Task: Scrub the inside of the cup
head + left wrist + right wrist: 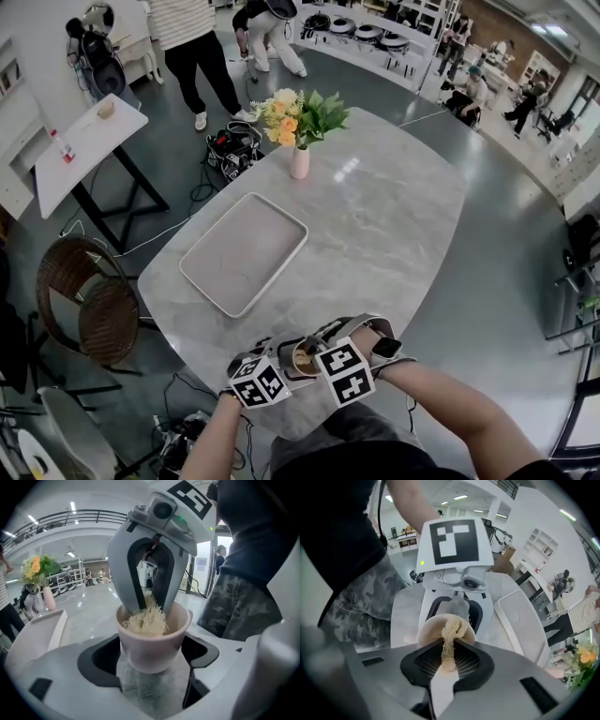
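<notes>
**Cup.** The cup (152, 641) is pale pink, smooth-walled and handleless on the sides shown. It is held above the near edge of the table (394, 216), close to the person's body, and does not rest on the table. Its mouth opens towards the right gripper, so the cup's axis and that gripper's line of reach nearly coincide. The right gripper view looks almost straight into the opening.

**Scrubber.** A straw-coloured fibrous scrubber (449, 641) runs lengthwise from the right gripper's jaws into the cup. Its frayed end fills most of the opening. No dirt or water can be made out inside.

**Right gripper.** The right gripper (447, 663) is closed on the scrubber's tail. Its jaw tips sit at the rim and dip just inside. This is the working tool, and it has nothing to close in on: it is already in the cup.

**Left gripper.** The left gripper (150, 663) is clamped on the cup's lower wall, one pad on each side, and serves as the holder.

**Judgement.** Scrubbing appears to be under way. The next stroke calls for movement along or around the cup's axis while the left grip resists turning.

**Surroundings.** An empty tray (244, 253) and a vase of flowers (299, 155) stand well apart, further up the table.
</notes>
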`<state>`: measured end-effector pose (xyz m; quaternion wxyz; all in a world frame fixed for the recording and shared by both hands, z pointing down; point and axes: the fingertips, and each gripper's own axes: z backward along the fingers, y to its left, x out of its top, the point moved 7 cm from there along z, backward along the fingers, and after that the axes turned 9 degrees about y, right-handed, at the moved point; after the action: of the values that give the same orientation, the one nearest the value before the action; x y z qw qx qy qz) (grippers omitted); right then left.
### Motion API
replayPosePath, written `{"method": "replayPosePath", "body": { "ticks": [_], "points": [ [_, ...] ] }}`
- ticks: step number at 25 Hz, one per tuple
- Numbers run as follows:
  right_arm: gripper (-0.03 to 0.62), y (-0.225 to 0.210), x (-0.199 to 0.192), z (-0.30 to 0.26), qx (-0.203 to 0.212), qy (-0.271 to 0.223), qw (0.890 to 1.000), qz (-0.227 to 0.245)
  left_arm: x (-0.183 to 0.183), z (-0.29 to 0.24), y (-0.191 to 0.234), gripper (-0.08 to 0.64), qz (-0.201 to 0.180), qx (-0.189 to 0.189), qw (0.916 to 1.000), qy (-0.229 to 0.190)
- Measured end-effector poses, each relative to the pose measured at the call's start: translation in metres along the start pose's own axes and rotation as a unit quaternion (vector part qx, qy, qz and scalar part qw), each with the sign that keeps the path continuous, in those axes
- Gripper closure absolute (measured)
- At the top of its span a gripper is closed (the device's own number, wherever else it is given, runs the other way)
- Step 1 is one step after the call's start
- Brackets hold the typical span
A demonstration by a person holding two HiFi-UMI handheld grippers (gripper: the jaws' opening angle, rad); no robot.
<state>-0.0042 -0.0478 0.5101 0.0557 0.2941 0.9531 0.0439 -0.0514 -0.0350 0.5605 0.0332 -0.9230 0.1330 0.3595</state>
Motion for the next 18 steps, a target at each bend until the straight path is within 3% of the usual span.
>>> {"method": "replayPosePath", "body": {
  "ticks": [5,8,13,18],
  "points": [
    [0.529,-0.003,0.011,-0.012,0.037,0.030,0.999,0.008,-0.001,0.001,0.005,0.146,-0.023,-0.026,0.9994,0.008],
    [0.529,-0.005,0.015,-0.015,0.081,0.030,0.996,-0.037,-0.001,0.000,0.006,0.146,-0.033,-0.034,0.9988,0.012],
    [0.529,-0.008,0.012,-0.003,0.150,-0.034,0.978,-0.144,-0.003,0.002,0.009,0.146,-0.056,-0.075,0.9953,0.024],
    [0.529,-0.012,0.004,0.025,0.172,-0.097,0.957,-0.215,-0.005,0.006,0.011,0.152,-0.084,-0.108,0.9893,0.051]
  ]
}}
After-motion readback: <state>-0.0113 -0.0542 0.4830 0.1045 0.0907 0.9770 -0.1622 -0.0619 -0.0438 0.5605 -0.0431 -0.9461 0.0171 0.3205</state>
